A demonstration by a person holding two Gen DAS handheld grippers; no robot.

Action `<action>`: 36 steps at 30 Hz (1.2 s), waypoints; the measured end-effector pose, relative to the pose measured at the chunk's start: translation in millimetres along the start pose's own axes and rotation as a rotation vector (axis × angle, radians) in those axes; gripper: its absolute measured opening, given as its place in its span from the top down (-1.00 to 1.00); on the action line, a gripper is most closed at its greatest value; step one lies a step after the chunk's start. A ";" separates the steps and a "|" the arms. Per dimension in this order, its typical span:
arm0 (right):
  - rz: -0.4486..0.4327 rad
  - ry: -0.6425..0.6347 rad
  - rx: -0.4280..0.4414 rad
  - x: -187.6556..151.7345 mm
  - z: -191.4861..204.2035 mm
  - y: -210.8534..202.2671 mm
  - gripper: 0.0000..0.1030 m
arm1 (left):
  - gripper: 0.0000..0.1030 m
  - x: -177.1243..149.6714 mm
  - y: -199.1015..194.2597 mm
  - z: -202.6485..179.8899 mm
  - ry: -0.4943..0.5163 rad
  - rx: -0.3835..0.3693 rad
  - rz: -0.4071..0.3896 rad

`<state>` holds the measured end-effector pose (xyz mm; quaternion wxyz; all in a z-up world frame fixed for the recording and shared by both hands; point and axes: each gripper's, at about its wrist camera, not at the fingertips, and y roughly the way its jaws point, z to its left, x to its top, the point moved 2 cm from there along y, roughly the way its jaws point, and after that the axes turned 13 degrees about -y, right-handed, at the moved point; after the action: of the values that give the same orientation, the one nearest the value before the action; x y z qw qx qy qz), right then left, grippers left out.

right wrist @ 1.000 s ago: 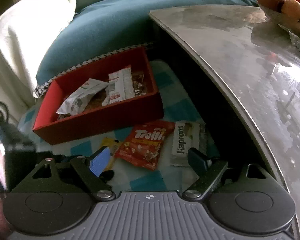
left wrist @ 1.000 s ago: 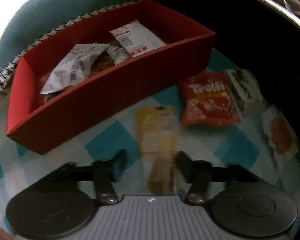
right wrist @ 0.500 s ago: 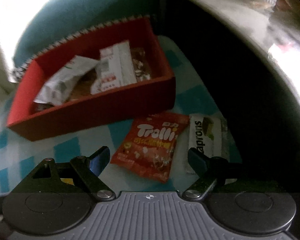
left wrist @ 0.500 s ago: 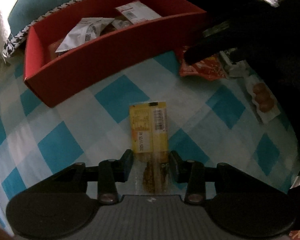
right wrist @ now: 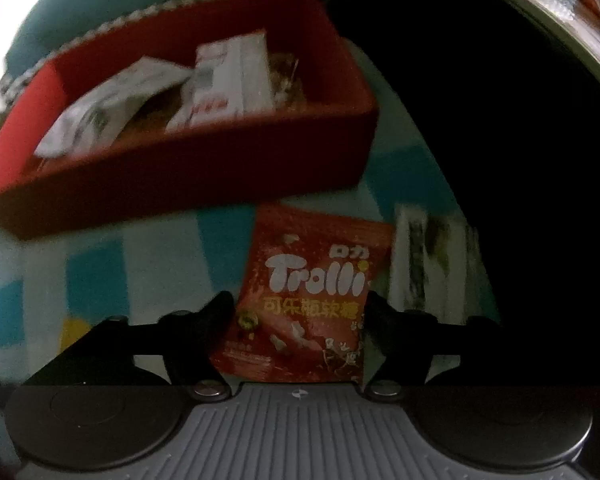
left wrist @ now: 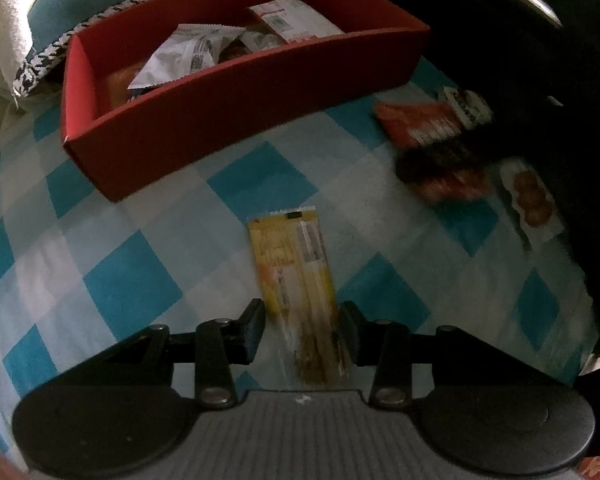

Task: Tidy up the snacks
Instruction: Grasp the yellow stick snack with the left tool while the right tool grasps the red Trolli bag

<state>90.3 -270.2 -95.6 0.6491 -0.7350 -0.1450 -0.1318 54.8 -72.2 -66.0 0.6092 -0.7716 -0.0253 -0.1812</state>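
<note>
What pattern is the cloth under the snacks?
Blue-and-white check cloth; clearest in the left wrist view.

"Trolli" on red gummy bag (right wrist: 312, 292)

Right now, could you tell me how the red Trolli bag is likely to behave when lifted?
The Trolli bag looks like thin glossy film lying flat, so probably light and floppy, sagging beyond the right tool, whose jaws are closing around it. The shiny wrapper may slip.
</note>
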 end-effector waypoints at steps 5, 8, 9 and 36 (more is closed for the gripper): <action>0.019 0.014 0.070 -38.8 3.1 -24.7 -0.34 | 0.08 -4.5 -7.1 2.2 -0.016 0.014 -0.009; 0.026 -0.015 0.049 -53.8 8.7 -32.9 -0.36 | -0.05 -4.0 -8.6 7.4 -0.049 0.032 -0.022; 0.030 -0.014 0.044 -55.7 9.1 -31.7 -0.37 | -0.14 -3.9 -8.2 8.1 -0.062 0.039 -0.021; -0.027 -0.030 -0.015 -62.8 23.1 -10.9 -1.00 | -0.93 -20.7 14.8 -17.8 0.070 0.080 -0.114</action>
<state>28.2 -248.7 -112.4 0.6397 -0.7396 -0.1636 -0.1305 34.9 -89.1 -82.8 0.6288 -0.7371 -0.0551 -0.2414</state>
